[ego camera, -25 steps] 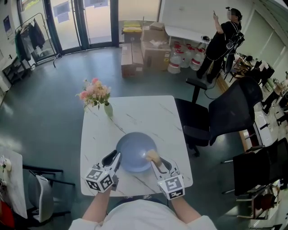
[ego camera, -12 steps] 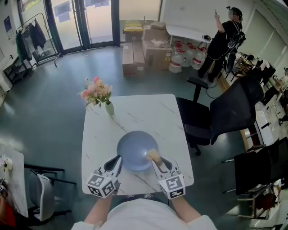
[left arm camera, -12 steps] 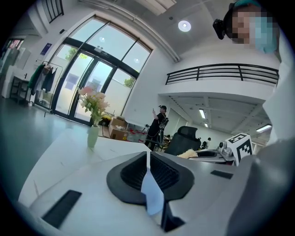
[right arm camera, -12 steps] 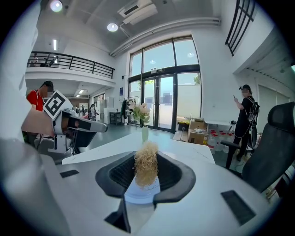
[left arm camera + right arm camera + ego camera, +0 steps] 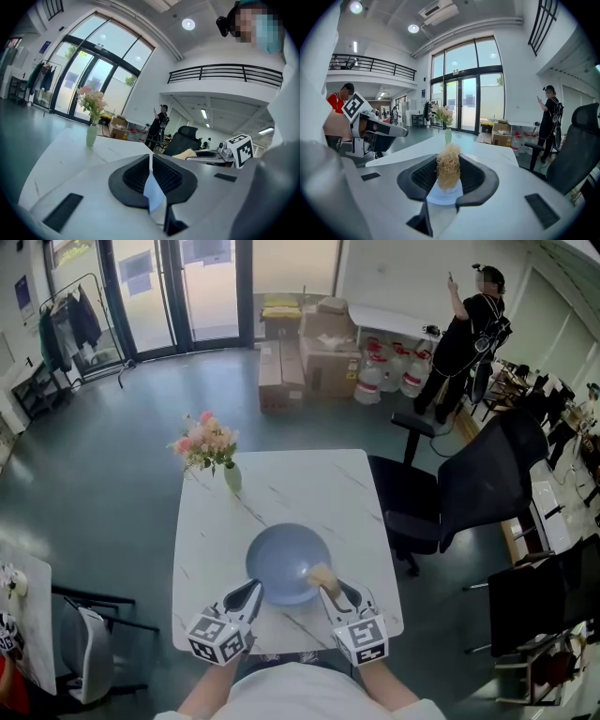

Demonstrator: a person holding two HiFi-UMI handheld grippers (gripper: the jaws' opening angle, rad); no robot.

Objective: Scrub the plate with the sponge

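Head view: a round pale-blue plate (image 5: 281, 559) sits on the white marble-patterned table (image 5: 309, 484), near its front edge. The left gripper (image 5: 254, 588) meets the rim, and the right gripper (image 5: 328, 588) holds a straw-coloured fibrous sponge (image 5: 322, 574) over the plate's right side. A small green vase (image 5: 232, 476) holds pink flowers (image 5: 204, 441). Left gripper view: jaws pinched on the plate's thin rim. Right gripper view: jaws clamped on the sponge, plate just below.
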